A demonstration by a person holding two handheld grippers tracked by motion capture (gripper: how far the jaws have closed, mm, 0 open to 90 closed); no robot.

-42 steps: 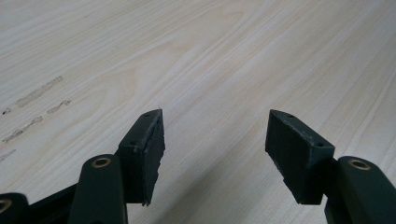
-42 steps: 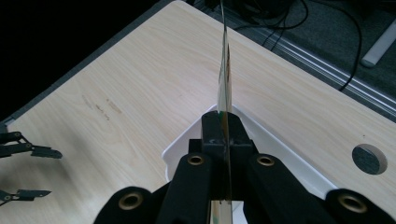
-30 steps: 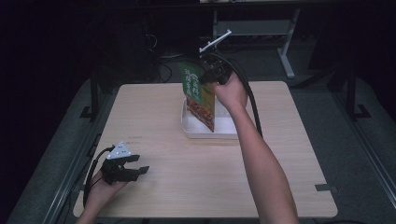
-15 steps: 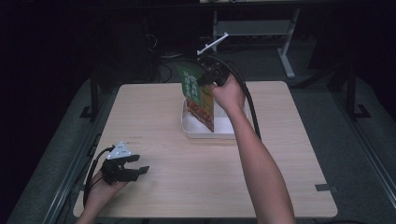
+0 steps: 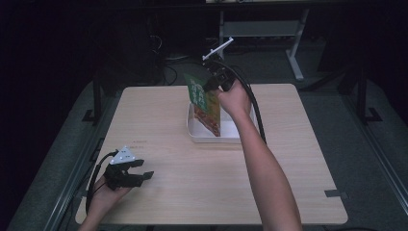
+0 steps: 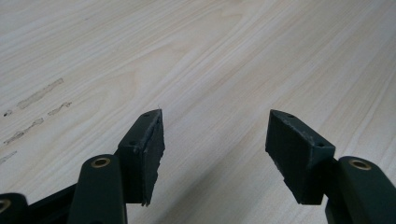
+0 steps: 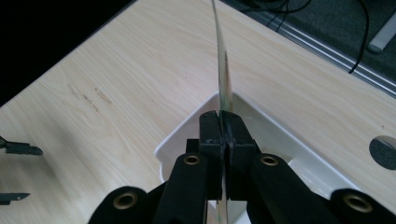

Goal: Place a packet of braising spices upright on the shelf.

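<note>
1. The right hand-held gripper (image 5: 208,88) is at the far side of the counter (image 5: 298,144), its jaws clenched on a flat green packet (image 5: 204,103) with red and orange print lower down.
2. In the right gripper view the packet (image 7: 224,84) shows edge-on, a thin sheet pinched between the jaws of the right hand-held gripper (image 7: 222,122).
3. The packet stands roughly upright, tilted a little, over a shallow white tray (image 5: 226,137); its lower end reaches down inside the tray, though I cannot tell if it touches the bottom.
4. The tray (image 7: 280,140) sits on the far middle of the counter.
5. The left hand-held gripper (image 5: 146,169) rests low at the near left corner of the counter, well apart from the tray.
6. Its jaws are spread wide and hold nothing, with bare wood (image 6: 215,70) between them in the left gripper view (image 6: 215,135).
</note>
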